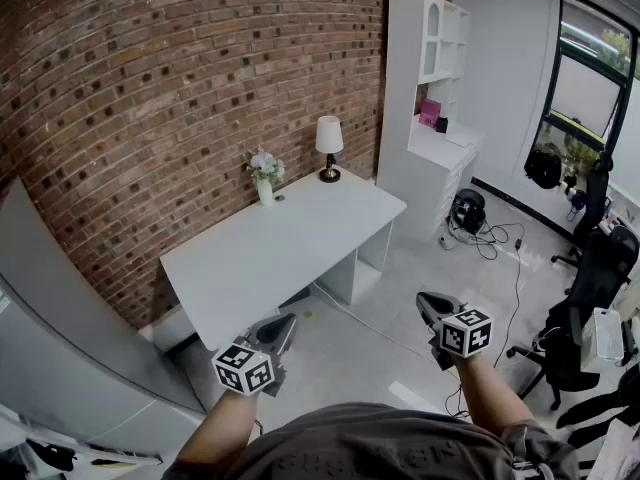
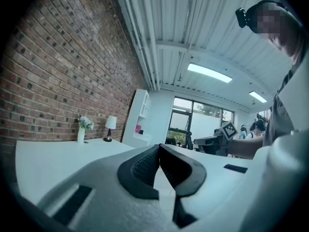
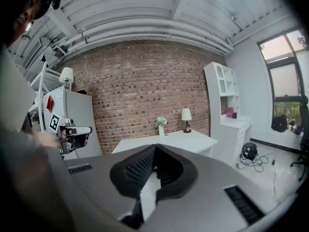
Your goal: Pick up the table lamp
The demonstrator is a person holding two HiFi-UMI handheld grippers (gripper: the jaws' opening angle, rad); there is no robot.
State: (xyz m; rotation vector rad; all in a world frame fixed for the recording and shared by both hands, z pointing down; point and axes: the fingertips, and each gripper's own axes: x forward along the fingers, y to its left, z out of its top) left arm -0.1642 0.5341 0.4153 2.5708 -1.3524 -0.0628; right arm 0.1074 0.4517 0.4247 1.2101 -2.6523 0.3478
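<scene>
Over at the back edge of the white desk [image 1: 270, 258], a small white vase [image 1: 265, 191] stands upright with a bunch of pale flowers [image 1: 265, 165] in it. The table lamp [image 1: 329, 146], a white shade on a dark base, stands near the vase to its right, at the desk's far corner, apart from it and touched by neither gripper. Right of the lamp rises a tall white shelf unit [image 1: 432, 58]; a pink item [image 1: 430, 114] sits in its open lower bay, too small to identify

The desk is set against a red brick wall [image 1: 150, 88], with a grey panel [image 1: 60, 308] at the far left. On the pale grey floor at the foot of the shelf unit lie a round black object [image 1: 467, 210] and loose cables [image 1: 497, 238]. Black office chairs [image 1: 590, 298] stand at the right below a dark-framed window [image 1: 590, 78]

The left gripper [image 1: 288, 320] hangs low in front of the desk, well apart from the lamp, its jaws pressed together at the tips with nothing between them. The right gripper [image 1: 424, 297] is held over the floor, its jaws likewise closed tip to tip and empty
</scene>
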